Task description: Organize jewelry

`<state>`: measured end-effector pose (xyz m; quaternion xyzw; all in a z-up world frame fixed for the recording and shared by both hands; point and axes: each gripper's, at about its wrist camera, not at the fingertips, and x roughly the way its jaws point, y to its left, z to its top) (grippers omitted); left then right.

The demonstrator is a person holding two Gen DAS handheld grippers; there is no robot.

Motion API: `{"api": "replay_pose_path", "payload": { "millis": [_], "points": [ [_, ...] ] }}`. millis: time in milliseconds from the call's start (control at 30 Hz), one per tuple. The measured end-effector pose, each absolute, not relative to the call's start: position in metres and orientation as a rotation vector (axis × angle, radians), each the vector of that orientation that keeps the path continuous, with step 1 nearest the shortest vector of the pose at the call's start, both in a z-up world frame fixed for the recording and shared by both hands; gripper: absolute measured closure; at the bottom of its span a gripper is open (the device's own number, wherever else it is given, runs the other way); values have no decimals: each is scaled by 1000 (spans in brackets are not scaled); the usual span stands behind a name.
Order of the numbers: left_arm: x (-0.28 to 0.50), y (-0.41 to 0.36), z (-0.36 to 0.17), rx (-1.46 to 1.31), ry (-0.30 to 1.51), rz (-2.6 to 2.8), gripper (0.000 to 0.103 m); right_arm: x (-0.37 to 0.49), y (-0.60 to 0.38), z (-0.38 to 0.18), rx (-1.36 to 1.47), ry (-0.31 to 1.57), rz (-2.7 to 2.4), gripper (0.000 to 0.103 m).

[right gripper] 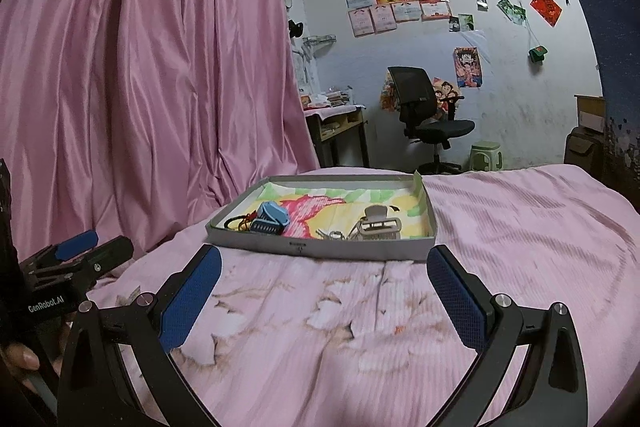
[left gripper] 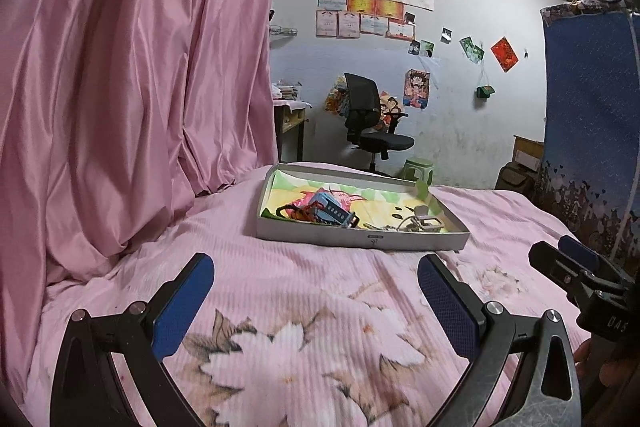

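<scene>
Both your grippers, left gripper (left gripper: 316, 301) and right gripper (right gripper: 324, 293), hover spread wide, empty. Your grey tray (right gripper: 320, 247) of hair clips (right gripper: 378, 223) rests on the pink bedspread (right gripper: 520, 247).

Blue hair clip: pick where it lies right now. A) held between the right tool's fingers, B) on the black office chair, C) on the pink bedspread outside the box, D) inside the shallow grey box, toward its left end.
D: the blue hair clip lies inside the shallow grey box, near its left end; both tools are open and empty.
</scene>
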<state>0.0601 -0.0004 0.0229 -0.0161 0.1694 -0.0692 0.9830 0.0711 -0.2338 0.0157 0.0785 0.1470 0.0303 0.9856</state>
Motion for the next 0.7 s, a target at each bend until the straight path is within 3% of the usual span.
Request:
{"api": "replay_pose_path", "payload": {
  "millis": [700],
  "points": [
    [17,-6,10,-2,349,-134,1,17,-234,5,157,305,8,2]
  ]
}}
